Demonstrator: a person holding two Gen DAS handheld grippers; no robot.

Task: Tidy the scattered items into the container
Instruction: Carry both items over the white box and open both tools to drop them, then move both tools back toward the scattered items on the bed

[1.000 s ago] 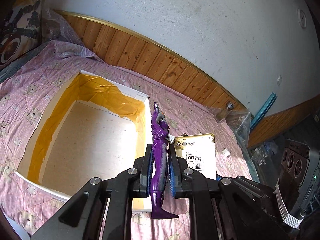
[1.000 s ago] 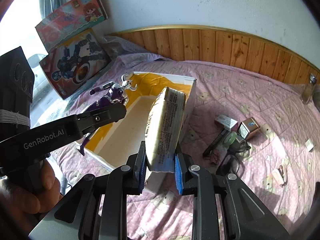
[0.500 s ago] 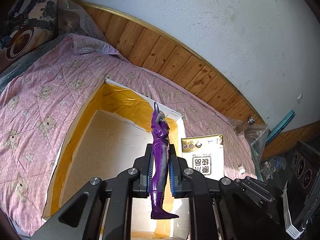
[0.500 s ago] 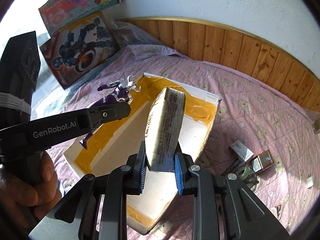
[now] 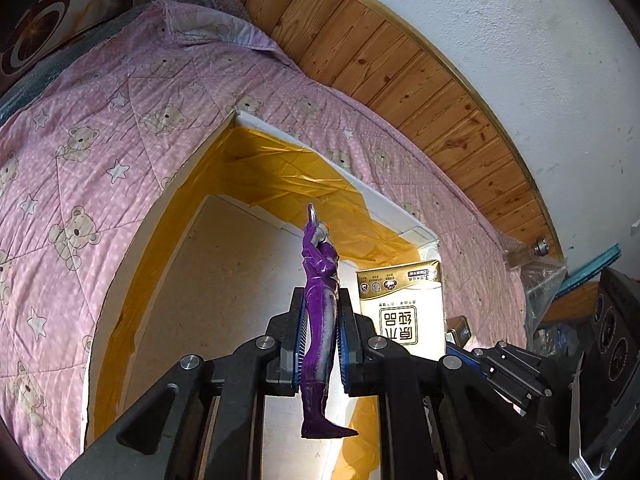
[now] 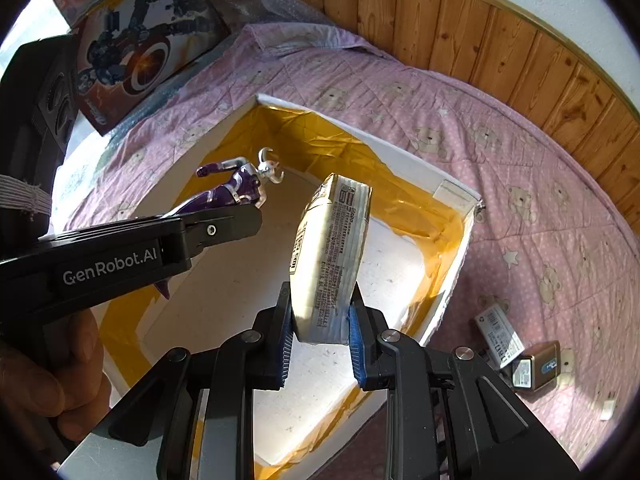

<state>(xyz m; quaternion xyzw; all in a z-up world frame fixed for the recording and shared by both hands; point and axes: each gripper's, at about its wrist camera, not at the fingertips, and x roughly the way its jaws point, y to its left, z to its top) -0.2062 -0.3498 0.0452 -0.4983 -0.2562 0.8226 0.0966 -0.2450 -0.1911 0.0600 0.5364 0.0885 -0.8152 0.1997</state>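
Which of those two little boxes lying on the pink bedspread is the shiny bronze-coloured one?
The one nearer the camera, bronze with a blue label. The other small box beside it, nearer the white container, is white with printed text.

My left gripper (image 5: 320, 344) is clamped tight and level; my right gripper (image 6: 320, 344) is clamped too, tipped downward; my left hand (image 6: 48, 380) grips the handle.

Right tool (image 6: 320, 344) clamps a cream tissue pack (image 6: 330, 256) over the open white box (image 6: 456, 194) with yellow-taped inner walls. Left tool (image 6: 240, 222) holds a purple figure (image 6: 236, 190) above the box. Small boxes (image 6: 516, 350) lie on the pink bedspread (image 6: 520, 184).
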